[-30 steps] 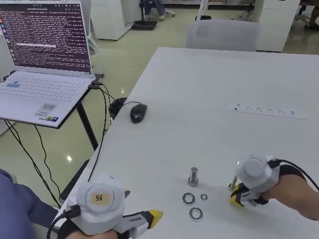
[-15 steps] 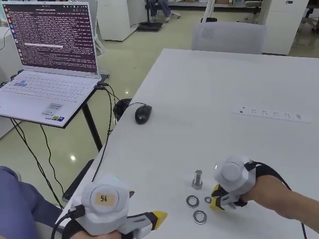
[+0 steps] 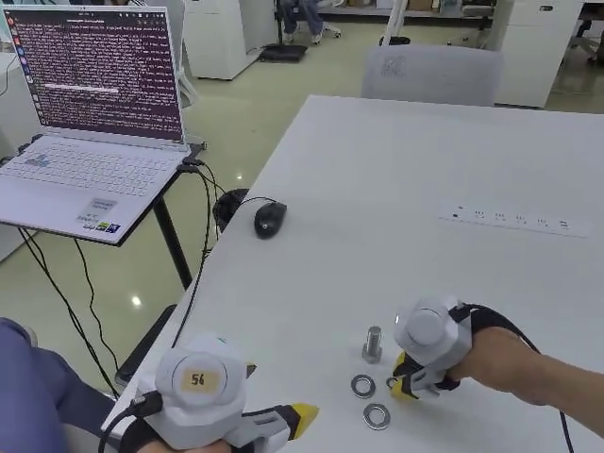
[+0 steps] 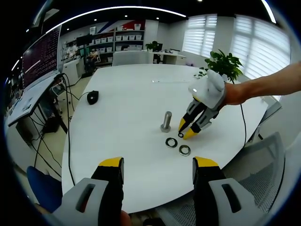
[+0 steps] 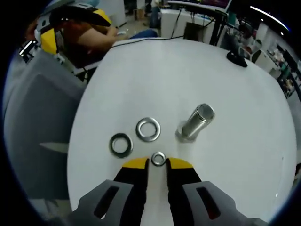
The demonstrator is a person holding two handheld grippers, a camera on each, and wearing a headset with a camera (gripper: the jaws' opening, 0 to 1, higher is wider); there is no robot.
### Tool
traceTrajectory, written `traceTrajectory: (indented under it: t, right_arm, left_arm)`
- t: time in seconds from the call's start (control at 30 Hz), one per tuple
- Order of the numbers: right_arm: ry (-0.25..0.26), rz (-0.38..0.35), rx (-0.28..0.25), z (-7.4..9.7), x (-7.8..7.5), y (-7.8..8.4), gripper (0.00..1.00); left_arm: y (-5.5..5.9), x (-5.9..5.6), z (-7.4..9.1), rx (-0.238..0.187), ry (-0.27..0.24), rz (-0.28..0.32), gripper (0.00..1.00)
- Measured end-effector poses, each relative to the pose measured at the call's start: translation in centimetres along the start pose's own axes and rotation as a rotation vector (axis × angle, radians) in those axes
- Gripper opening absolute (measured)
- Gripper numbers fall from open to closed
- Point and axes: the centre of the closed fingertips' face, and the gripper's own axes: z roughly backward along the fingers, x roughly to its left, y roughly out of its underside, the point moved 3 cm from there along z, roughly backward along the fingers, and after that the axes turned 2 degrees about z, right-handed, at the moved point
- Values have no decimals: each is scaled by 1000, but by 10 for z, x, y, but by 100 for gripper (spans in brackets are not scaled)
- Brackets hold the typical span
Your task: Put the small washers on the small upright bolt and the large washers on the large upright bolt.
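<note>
Nearest, at the bottom of the left gripper view, the left gripper [image 4: 158,164] holds its jaws wide apart, well away from the washers, so it is the farther tool for this pick. At the lower centre of the right gripper view, the right gripper [image 5: 157,165] has its jaws nearly together, with the small washer [image 5: 158,158] lying flat just between the yellow tips; whether they already pinch it I cannot tell. Beyond, the large washers [image 5: 148,129] lie up and left, and the large bolt [image 5: 197,121] stands at the upper right.
</note>
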Motion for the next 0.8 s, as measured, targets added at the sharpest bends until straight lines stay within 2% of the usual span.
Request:
traceTrajectory:
  t: [0.03, 0.3, 0.5, 0.57, 0.67, 0.8]
  right_arm:
    - [4, 18, 12, -1, 0, 1, 15]
    - [6, 9, 11, 0, 0, 1, 14]
    - [24, -36, 7, 4, 2, 7, 13]
    - [34, -55, -9, 8, 4, 11, 13]
    - [57, -92, -27, 16, 6, 19, 13]
    - [99, -172, -34, 32, 5, 43, 13]
  left_arm:
    - [0, 0, 0, 1, 0, -1, 58]
    - [-1, 2, 0, -1, -6, 0, 58]
    - [1, 7, 2, -3, -18, 9, 58]
    - [2, 7, 3, -2, -19, 10, 58]
    - [2, 7, 3, -3, -20, 12, 58]
    - [1, 7, 3, -4, -16, 11, 58]
